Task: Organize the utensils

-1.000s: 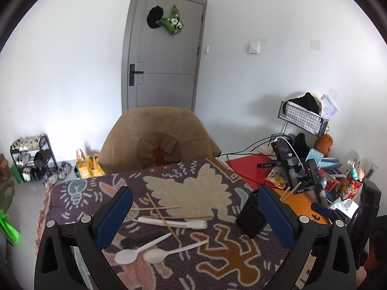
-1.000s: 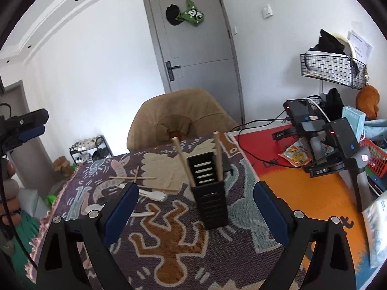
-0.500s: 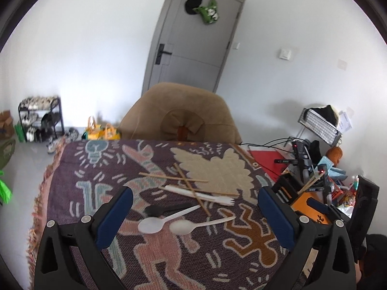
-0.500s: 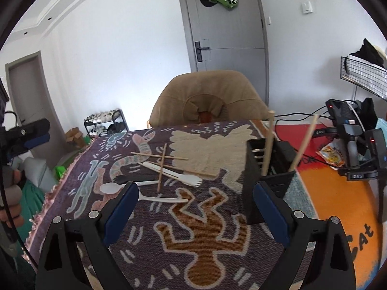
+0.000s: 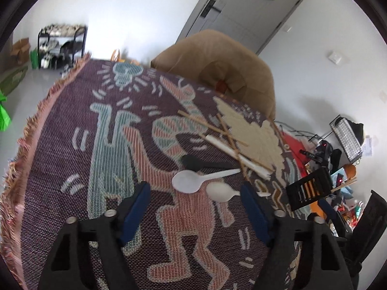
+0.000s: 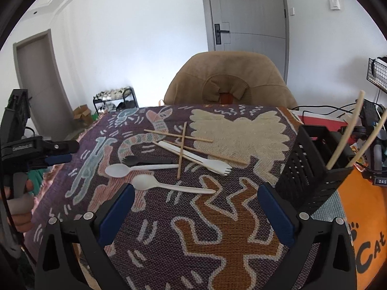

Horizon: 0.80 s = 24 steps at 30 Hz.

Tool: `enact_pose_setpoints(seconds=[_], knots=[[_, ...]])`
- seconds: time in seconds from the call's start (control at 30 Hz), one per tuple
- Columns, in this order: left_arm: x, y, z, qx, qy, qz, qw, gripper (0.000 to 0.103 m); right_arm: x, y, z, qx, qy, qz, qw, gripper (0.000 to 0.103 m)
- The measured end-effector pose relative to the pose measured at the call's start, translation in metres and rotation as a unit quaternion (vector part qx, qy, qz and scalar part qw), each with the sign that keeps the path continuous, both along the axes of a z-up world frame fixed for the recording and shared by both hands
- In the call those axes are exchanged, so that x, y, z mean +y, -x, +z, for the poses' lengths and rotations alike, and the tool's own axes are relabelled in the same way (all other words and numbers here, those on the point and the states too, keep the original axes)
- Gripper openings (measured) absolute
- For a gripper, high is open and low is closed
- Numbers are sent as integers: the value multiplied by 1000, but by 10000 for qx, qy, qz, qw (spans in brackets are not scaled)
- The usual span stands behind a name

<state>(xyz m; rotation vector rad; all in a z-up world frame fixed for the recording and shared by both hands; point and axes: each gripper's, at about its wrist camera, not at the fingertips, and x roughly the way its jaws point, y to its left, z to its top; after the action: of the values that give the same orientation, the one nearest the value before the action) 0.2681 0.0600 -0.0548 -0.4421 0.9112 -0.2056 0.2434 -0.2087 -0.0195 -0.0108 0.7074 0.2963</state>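
Observation:
Two white spoons [image 5: 187, 181] [image 5: 220, 192] lie on the patterned cloth [image 5: 108, 145], just beyond the tips of my left gripper [image 5: 194, 188]. Its jaws are closing, with nothing pressed between them. Past the spoons lie a black spork [image 5: 193, 162], a white fork [image 5: 237, 154] and crossed wooden chopsticks [image 5: 212, 125]. My right gripper [image 6: 196, 191] hovers over the nearer spoon [image 6: 145, 182], its jaws opening and empty. A black slotted holder [image 6: 309, 166] at the right has two chopsticks [image 6: 348, 133] standing in it. The left gripper [image 6: 60, 154] shows at the far left of the right wrist view.
A tan padded chair [image 6: 229, 82] stands behind the table. An orange mat [image 6: 362, 217] with cables and devices lies to the right of the holder. The cloth's fringed edge [image 5: 31, 125] hangs off the table at the left. A hand [image 6: 19, 207] holds the left gripper's grip.
The left gripper has dropped toward the cloth and rolled; its jaws are narrower and the spoons are now at its tips. The right gripper swung left, so the holder sits at the view's right.

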Motion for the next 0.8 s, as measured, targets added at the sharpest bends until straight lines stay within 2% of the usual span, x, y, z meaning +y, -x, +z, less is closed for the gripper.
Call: enact_pose_setpoints(seconds=[0.07,0.2,0.27,0.4,0.5,0.57,0.7,0.8], knots=[[0,-5,-10,193,22,2,9998,60,3,-4,-5,88,14,58,9999,102],[-2,-17,-27,460,149,70,9988,51,8,-12,-14,250,53,149,9996,101],[-2,-22,-33,568,183,147,9981,45,10,-17,-17,338,64,194,9992,95],[-1,-30,-46,781,394,306,9957,38,15,-25,-25,474,210,295,9982,90],[-1,-34,-53,853,450,452,9943,36,19,-31,-30,577,292,340,9973,87],[-1,-35,-58,916,555,585,9925,34,22,-34,-33,649,327,363,9967,82],[-6,-36,-65,896,674,731,9910,28,26,-43,-38,765,197,326,9963,76],[-6,-36,-67,831,669,907,9901,14,30,-48,-43,831,122,314,9960,70]])
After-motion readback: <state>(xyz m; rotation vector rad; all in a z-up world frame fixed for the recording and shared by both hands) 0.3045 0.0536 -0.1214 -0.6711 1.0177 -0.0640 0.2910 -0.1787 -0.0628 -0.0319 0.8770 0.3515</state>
